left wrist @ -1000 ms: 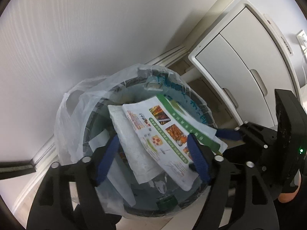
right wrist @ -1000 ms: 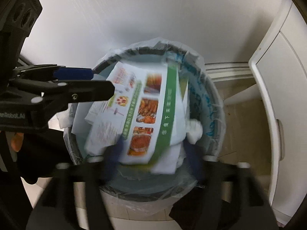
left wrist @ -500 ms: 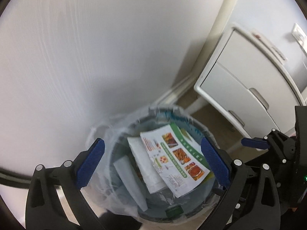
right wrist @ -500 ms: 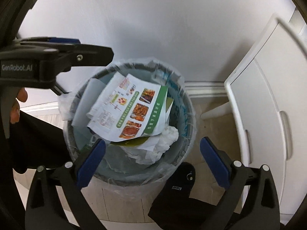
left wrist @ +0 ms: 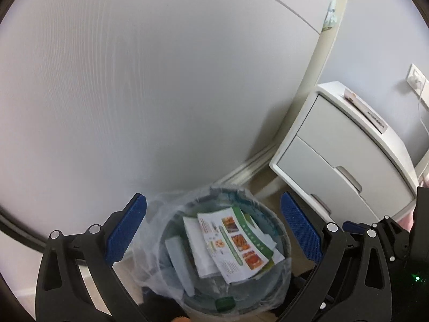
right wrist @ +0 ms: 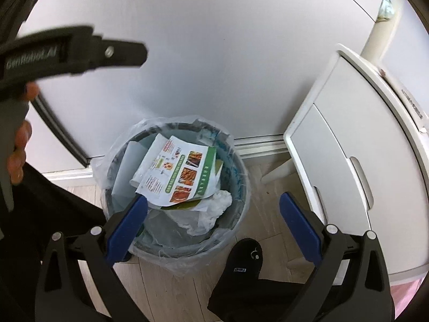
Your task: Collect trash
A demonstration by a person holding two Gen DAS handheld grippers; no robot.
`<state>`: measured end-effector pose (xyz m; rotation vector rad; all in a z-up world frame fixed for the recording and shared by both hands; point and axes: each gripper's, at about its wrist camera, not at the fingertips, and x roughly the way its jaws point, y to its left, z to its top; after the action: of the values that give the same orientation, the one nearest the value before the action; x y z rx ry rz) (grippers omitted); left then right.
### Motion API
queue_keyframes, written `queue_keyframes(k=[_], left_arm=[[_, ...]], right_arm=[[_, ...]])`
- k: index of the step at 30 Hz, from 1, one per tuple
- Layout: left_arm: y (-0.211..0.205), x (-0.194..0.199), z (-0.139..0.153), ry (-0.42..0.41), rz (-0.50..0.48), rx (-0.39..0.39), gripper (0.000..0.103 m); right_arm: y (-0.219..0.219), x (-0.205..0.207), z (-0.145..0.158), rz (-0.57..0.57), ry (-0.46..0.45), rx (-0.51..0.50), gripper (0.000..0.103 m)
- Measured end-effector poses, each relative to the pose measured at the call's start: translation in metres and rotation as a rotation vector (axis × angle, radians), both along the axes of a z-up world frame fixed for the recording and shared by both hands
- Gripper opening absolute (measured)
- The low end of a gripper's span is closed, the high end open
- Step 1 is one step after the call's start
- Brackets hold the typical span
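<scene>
Hovering above the bin (right wrist: 242, 182), both sets of tongs are spread wide and carry nothing. The right tongs (right wrist: 213, 226) hang over the near rim, the left tongs (left wrist: 213, 230) likewise in their own view, looking down into the mouth. Inside, on top of the heap, lies a leaflet (right wrist: 178, 177) printed with food photos and a green band, its long axis running from the near-left rim toward the far-right rim in the right view; a crumpled white tissue (right wrist: 211, 210) sits just beside its near edge, and a clear liner bag (left wrist: 154, 244) drapes over the rim. The trash is straight below and ahead of both tools, with the right one apparently nearer (judging by how large the bin looks). A white cabinet (right wrist: 348, 166) stands to the right, near the bin. This drop looks finished.
</scene>
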<state>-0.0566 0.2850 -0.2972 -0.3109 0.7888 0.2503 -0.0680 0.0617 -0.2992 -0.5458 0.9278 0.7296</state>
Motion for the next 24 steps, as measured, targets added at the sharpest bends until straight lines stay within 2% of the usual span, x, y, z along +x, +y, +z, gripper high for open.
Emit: queue_keyframes(k=[4,6,12,16,20,24], left_arm=[[0.005,-0.003,-0.008,0.038,0.043,-0.035,0.097],[0.005,-0.004,-0.012,0.062,0.066,-0.026,0.097],[-0.004,-0.003,-0.022,0.107,0.001,-0.009,0.097],[-0.007,-0.005,-0.021,0.090,0.000,0.025,0.097],[-0.007,-0.004,-0.025,0.110,-0.012,-0.016,0.097],[-0.009,-0.003,-0.030,0.140,-0.019,0.003,0.097]], right_arm=[[0.006,-0.002,-0.004,0.011,-0.005,-0.016,0.096],[0.009,-0.004,-0.006,0.016,-0.008,-0.015,0.096],[0.010,-0.004,-0.004,0.008,-0.010,0.001,0.096],[0.010,-0.006,-0.004,0.010,-0.015,-0.005,0.096],[0.008,-0.006,-0.001,0.007,-0.018,-0.001,0.096],[0.005,-0.005,0.002,-0.006,-0.017,0.010,0.096]])
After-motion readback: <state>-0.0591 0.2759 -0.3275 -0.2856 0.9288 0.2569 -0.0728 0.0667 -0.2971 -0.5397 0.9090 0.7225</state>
